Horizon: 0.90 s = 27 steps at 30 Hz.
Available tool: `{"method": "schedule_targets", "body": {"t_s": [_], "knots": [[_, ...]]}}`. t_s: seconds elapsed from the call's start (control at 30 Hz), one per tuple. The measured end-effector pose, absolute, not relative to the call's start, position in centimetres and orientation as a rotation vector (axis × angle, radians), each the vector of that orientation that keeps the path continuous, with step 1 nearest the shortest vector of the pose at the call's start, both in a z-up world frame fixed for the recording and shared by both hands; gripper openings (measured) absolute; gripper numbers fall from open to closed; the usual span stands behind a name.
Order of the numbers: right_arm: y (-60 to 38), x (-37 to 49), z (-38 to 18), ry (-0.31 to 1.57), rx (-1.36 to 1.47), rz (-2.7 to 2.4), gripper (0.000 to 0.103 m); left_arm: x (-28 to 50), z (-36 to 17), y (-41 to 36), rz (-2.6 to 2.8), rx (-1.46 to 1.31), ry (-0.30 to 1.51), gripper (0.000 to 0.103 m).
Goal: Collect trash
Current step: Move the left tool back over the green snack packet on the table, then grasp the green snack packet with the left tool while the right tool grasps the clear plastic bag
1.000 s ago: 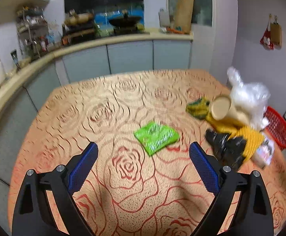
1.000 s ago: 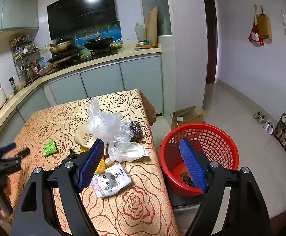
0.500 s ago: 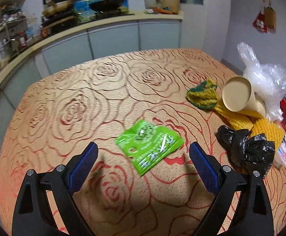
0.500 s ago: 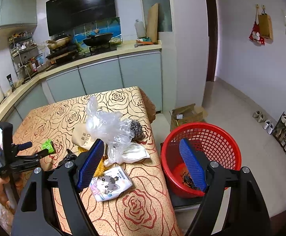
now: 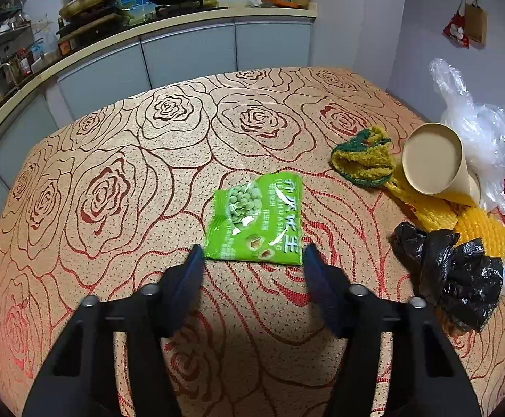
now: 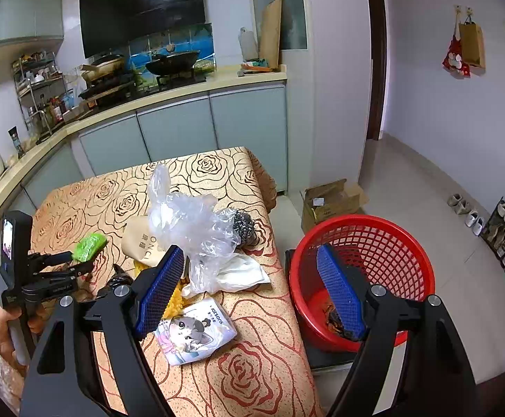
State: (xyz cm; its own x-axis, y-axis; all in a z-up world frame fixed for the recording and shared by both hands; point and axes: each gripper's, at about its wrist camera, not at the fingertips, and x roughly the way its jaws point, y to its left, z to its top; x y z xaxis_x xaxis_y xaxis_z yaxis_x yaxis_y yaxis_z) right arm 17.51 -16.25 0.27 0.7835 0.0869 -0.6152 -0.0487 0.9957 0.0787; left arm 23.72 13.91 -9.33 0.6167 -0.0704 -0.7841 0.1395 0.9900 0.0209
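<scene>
A green snack packet (image 5: 257, 220) lies flat on the rose-patterned tablecloth (image 5: 113, 180). My left gripper (image 5: 252, 260) is open, its blue fingertips flanking the packet's near edge, apart from it. The packet also shows in the right wrist view (image 6: 89, 242), just beyond the left gripper (image 6: 78, 264). My right gripper (image 6: 249, 278) is open and empty, held above the table's right end and a red mesh basket (image 6: 384, 239) on the floor, which holds some dark scraps.
Right of the packet lie a yellow-green cloth (image 5: 363, 160), a tipped paper cup (image 5: 433, 163), a clear plastic bag (image 5: 478, 128), yellow netting (image 5: 478, 226) and a black bag (image 5: 454, 271). A tissue pack (image 6: 193, 333) and steel scourer (image 6: 243, 226) lie near the table edge. A cardboard box (image 6: 332, 201) stands on the floor.
My left gripper has moved forward and down toward the green packet, and its jaws have narrowed to flank the packet's near edge. The right gripper has hardly moved.
</scene>
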Motion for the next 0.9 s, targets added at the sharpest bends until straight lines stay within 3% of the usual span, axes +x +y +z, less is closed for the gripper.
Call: {"method": "schedule_targets", "body": {"t_s": [0.3, 0.37, 0.43, 0.83, 0.9], "knots": [[-16.7, 17.6, 0.1, 0.676, 0.063, 0.062, 0.077, 22.9, -8.5, 13.2, -0.136, 0.13, 0.868, 0.056], [-16.8, 17.8, 0.1, 0.68, 0.068, 0.06, 0.077, 23.1, -8.1, 13.3, -0.13, 0.119, 0.853, 0.069], [-16.7, 17.9, 0.0, 0.682, 0.075, 0.063, 0.077, 23.3, -7.8, 13.2, -0.134, 0.104, 0.843, 0.072], [-16.4, 18.3, 0.2, 0.674, 0.06, 0.066, 0.077, 26.6, -9.4, 12.4, -0.147, 0.101, 0.921, 0.072], [-16.3, 18.5, 0.2, 0.674, 0.052, 0.066, 0.077, 26.5, -9.3, 12.6, -0.146, 0.093, 0.913, 0.067]]}}
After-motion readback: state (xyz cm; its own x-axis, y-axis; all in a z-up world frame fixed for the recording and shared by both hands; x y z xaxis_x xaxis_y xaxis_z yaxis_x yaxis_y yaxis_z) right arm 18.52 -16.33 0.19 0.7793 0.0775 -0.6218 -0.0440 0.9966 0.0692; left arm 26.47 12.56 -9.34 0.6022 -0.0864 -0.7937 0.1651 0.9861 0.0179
